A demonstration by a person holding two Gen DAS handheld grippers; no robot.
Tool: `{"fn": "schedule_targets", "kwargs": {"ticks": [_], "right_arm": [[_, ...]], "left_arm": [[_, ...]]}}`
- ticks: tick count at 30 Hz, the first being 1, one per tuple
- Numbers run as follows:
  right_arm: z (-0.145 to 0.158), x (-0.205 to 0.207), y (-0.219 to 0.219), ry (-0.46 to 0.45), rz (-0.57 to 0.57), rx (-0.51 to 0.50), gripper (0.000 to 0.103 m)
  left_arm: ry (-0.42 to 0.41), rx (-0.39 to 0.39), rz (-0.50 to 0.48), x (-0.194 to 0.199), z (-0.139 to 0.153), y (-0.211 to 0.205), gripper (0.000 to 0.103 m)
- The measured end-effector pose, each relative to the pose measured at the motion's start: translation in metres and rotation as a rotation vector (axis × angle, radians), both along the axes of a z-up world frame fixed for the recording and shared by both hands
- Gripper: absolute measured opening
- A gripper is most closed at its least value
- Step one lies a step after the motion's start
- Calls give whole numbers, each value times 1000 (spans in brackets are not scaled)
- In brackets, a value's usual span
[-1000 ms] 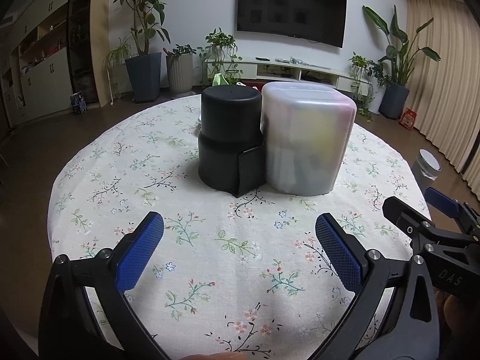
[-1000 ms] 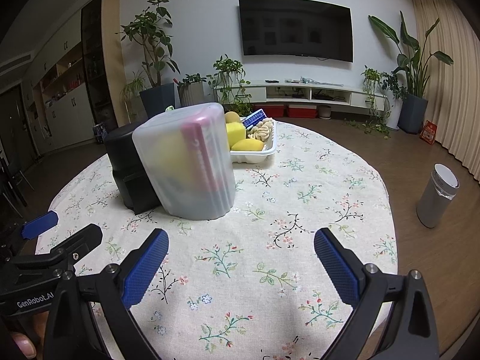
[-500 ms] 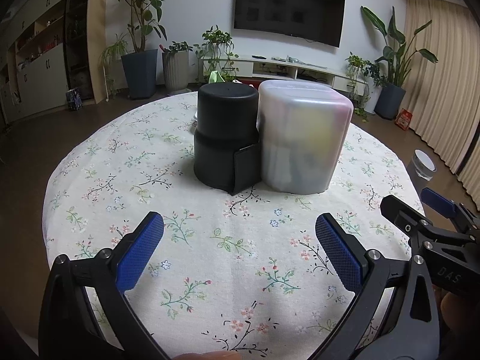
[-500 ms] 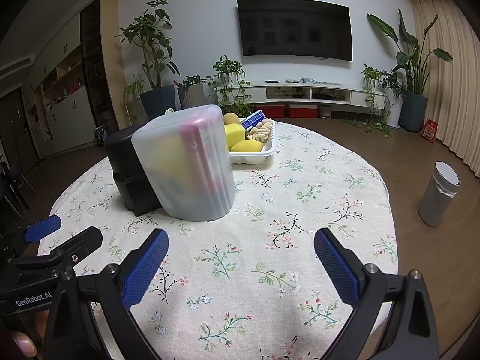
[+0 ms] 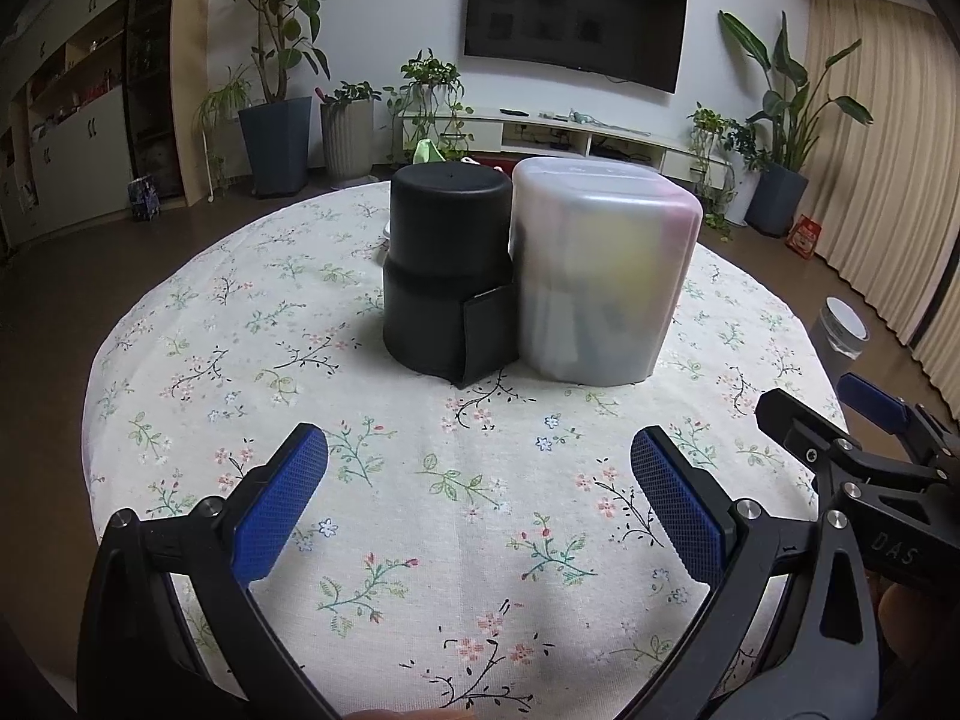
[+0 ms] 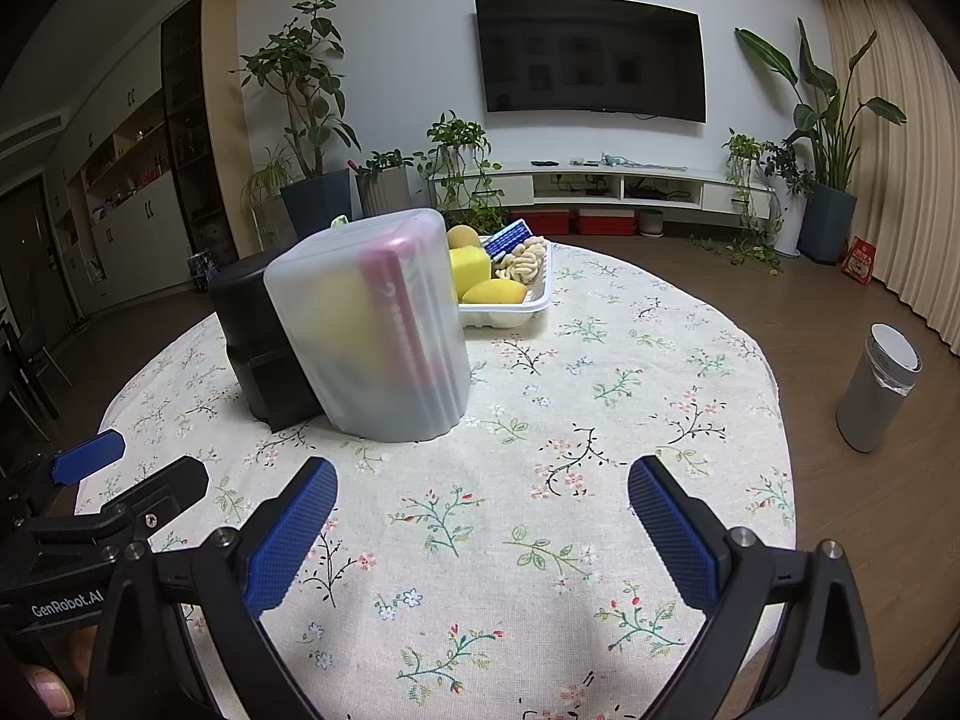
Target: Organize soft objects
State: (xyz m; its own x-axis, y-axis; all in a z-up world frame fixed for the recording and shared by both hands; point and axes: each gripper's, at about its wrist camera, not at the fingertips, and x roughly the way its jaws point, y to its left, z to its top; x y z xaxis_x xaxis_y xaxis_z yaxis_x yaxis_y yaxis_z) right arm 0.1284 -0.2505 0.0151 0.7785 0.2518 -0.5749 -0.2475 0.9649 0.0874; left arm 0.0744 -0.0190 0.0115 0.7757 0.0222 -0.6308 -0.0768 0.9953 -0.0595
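"GenRobot.AI" is printed on the left gripper (image 6: 84,540) body (white on black); "DAS" is embossed on the right gripper (image 5: 864,480) body, near right.

A round table (image 6: 630,420) under a floral cloth carries a black container (image 5: 447,276) touching a frosted plastic one (image 5: 600,276), with a white tray (image 6: 510,309) of soft things just behind

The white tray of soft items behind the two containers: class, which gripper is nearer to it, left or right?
Right, probably. The right gripper has a diagonal open line to the white tray; for the left gripper the black container and frosted container hide it.
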Motion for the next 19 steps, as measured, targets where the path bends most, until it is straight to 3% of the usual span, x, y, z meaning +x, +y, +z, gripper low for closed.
{"fn": "schedule_targets", "kwargs": {"ticks": [19], "right_arm": [[0, 0, 0, 0, -1, 2, 100]], "left_arm": [[-6, -4, 14, -2, 1, 2, 103]]}}
